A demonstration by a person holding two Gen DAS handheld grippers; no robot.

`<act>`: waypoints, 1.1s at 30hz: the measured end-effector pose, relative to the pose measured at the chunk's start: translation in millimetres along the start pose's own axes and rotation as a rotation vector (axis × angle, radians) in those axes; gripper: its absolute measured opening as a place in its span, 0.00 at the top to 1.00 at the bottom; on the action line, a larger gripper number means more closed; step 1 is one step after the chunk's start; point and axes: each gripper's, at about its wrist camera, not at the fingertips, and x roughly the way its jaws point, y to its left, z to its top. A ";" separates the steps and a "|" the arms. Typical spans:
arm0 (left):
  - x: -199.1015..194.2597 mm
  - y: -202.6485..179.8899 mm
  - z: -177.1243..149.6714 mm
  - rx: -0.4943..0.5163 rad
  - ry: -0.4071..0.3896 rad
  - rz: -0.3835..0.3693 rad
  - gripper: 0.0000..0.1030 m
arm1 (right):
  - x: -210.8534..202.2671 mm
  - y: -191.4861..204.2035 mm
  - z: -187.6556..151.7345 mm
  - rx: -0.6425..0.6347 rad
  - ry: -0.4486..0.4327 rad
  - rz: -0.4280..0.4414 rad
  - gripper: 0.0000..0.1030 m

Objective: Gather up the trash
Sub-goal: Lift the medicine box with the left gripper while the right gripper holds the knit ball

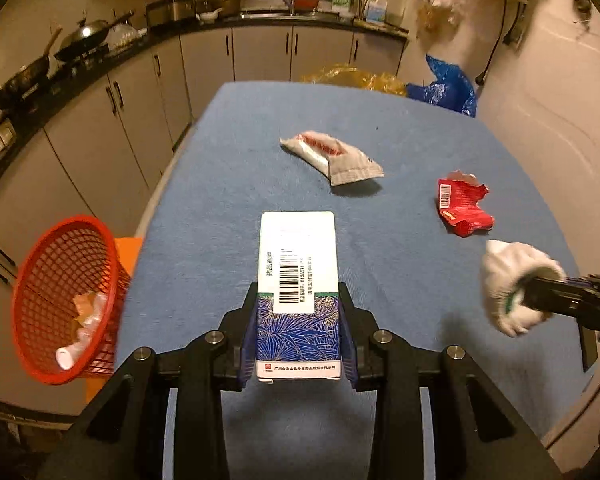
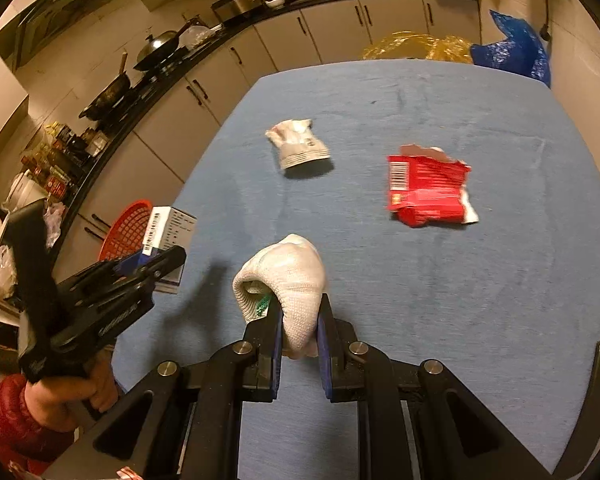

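Two pieces of trash are already gripped. The left tongs [image 1: 298, 344] clamp a tall white carton [image 1: 298, 280] by its blue leaf-patterned end; its label shows a barcode and small Chinese print too fine to read. It is held above the blue table [image 1: 420, 280], near the red mesh basket [image 1: 66, 300] off the table's left edge, which holds some pale scraps. The right tongs [image 2: 299, 344] pinch a white knitted glove [image 2: 288, 280] with a green-trimmed cuff, also over the table. Farther out on the cloth lie a crumpled white and red wrapper [image 1: 332, 156] and a torn red packet [image 1: 462, 206] with a barcode, well apart from each other.
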 end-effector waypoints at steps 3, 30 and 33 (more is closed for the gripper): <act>-14.7 6.9 -4.1 -0.003 -0.021 0.003 0.68 | 4.2 14.4 -0.5 -0.025 0.010 0.009 0.85; -60.9 45.4 -21.8 -0.045 -0.099 0.039 0.68 | 5.2 58.8 -4.4 -0.102 0.009 0.026 0.85; -62.7 48.8 -22.7 -0.048 -0.103 0.044 0.68 | 5.6 63.4 -4.3 -0.107 0.007 0.028 0.85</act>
